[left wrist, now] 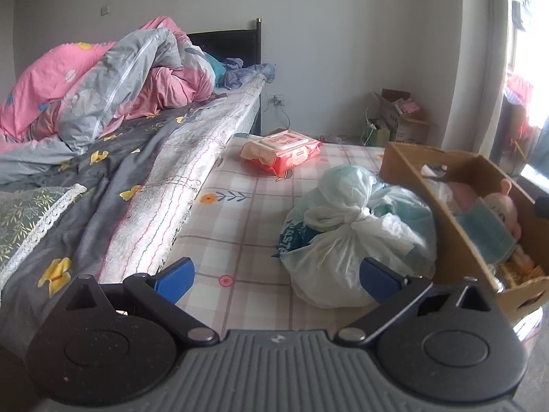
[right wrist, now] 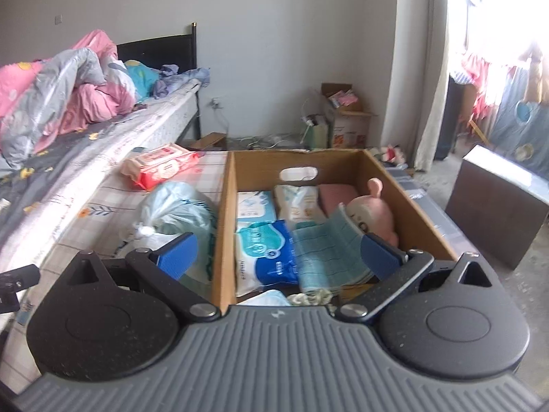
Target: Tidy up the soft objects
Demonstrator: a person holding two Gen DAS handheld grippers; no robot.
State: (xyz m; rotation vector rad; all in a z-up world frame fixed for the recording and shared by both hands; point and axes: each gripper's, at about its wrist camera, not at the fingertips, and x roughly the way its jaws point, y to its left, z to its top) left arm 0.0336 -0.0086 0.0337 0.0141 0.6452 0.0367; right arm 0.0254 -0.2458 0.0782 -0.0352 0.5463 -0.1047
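Note:
A knotted white plastic bag [left wrist: 346, 237] of soft things lies on the checked sheet, left of a cardboard box [left wrist: 422, 185]. A red wet-wipes pack [left wrist: 281, 151] lies farther back. My left gripper [left wrist: 276, 279] is open and empty, just in front of the bag. In the right wrist view the box [right wrist: 298, 163] holds tissue packs [right wrist: 264, 254], a stack of blue face masks [right wrist: 326, 250], a pink doll [right wrist: 372, 206] and a pink cloth [right wrist: 334, 194]. My right gripper [right wrist: 278, 255] is open and empty above the box's near end. The bag [right wrist: 175, 213] and wipes pack [right wrist: 161, 166] show to its left.
A higher bed [left wrist: 192, 147] with a pink and grey quilt [left wrist: 103, 79] runs along the left. Open cardboard boxes [right wrist: 346, 120] and cables sit by the far wall. A dark cabinet [right wrist: 497, 202] stands on the floor at the right, near a curtain [right wrist: 429, 79].

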